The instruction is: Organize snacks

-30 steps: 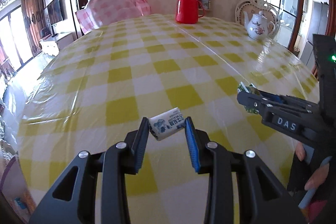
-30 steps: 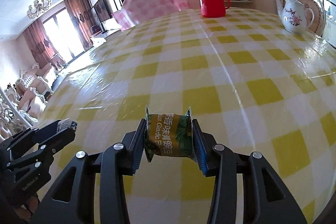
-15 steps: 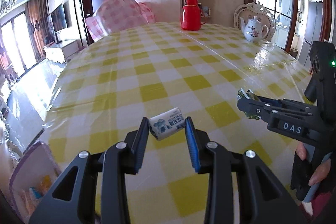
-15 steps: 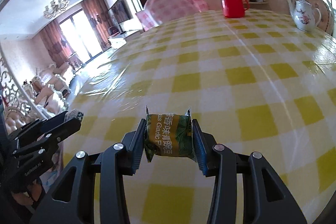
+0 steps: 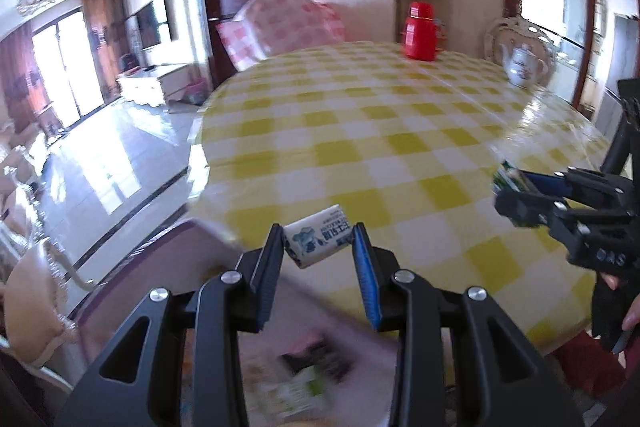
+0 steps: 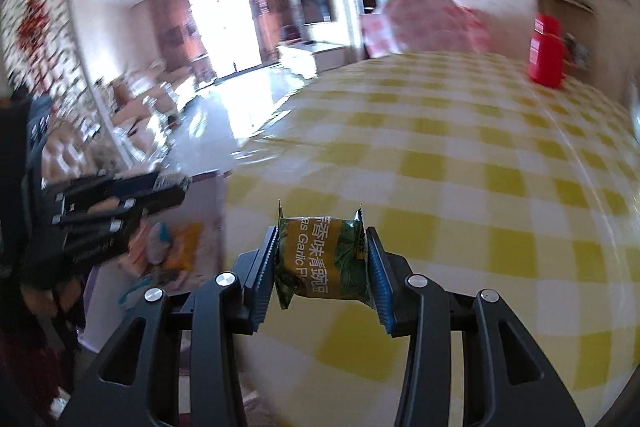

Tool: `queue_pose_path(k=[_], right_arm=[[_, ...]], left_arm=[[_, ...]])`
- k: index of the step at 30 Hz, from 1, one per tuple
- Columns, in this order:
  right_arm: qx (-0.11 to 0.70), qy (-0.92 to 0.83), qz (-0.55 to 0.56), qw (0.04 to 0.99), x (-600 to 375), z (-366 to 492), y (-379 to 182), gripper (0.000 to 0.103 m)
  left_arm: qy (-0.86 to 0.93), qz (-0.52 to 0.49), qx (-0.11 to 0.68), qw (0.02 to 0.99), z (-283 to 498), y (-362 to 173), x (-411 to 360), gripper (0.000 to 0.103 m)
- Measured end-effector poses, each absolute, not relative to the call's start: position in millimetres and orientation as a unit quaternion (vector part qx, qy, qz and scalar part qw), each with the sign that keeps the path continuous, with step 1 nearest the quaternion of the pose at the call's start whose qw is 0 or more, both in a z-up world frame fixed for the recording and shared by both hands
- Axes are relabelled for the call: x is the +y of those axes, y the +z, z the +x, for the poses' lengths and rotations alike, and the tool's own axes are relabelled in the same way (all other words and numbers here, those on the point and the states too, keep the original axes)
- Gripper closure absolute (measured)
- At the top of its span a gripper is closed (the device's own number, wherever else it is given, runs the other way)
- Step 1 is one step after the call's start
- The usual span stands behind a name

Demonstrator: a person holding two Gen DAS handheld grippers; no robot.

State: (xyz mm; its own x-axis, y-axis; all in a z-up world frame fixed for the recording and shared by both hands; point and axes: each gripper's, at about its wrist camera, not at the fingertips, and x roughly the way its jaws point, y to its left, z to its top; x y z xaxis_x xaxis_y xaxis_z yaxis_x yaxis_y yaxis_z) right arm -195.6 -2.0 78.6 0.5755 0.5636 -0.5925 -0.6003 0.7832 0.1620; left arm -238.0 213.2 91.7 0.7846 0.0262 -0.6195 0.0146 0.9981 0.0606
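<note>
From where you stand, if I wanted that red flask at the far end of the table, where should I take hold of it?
Grip the red flask around its straight body, below the narrower cap, coming in level from the near side. It stands upright on the checked table. Its handle looks to be on its right; blur hides it, so keep the fingers clear of that side.

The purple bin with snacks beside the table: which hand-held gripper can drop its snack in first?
Probably left. The left hand-held gripper, holding the white candy, is over the purple bin; the right hand-held gripper is above the table.
</note>
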Motion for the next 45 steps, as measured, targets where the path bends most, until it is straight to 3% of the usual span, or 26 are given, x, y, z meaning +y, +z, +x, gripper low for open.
queue_pose_path(k=[18,20,21,22,23,25,26,35,45], right_arm=[[0.352,0.440,-0.173,0.808,156.9,-253.3,44.8,0.060],[0.359,0.447,-0.185,0.798,165.6,-255.7,40.8,0.056],[0.365,0.447,-0.198,0.792,171.1,-256.6,39.3,0.052],[0.369,0.446,-0.208,0.788,174.9,-257.7,38.2,0.039],[0.368,0.443,-0.216,0.789,176.7,-258.6,38.7,0.028],[0.353,0.426,-0.226,0.802,175.0,-261.5,44.5,0.016],[0.350,0.420,-0.230,0.805,174.1,-261.3,47.4,0.017],[0.415,0.398,-0.265,0.775,182.9,-257.2,58.4,0.016],[0.456,0.372,-0.267,0.763,186.8,-257.9,36.1,0.017]], left_arm=[[0.073,-0.009,0.365,0.928,-263.3,60.7,313.9,0.067],[0.085,-0.012,0.364,0.928,-264.3,59.7,318.5,0.064],[0.089,-0.014,0.363,0.927,-265.0,59.9,319.8,0.043],[0.097,-0.020,0.356,0.929,-266.7,61.6,321.7,0.015],[0.108,-0.025,0.341,0.934,-269.6,65.0,322.5,0.008],[0.119,-0.030,0.321,0.939,-274.7,71.3,324.7,0.004],[0.122,-0.037,0.315,0.940,-276.7,74.7,325.9,0.002],[0.223,-0.055,0.322,0.918,-285.9,91.0,331.6,0.002],[0.224,-0.104,0.381,0.891,-280.5,69.3,344.5,0.002]])
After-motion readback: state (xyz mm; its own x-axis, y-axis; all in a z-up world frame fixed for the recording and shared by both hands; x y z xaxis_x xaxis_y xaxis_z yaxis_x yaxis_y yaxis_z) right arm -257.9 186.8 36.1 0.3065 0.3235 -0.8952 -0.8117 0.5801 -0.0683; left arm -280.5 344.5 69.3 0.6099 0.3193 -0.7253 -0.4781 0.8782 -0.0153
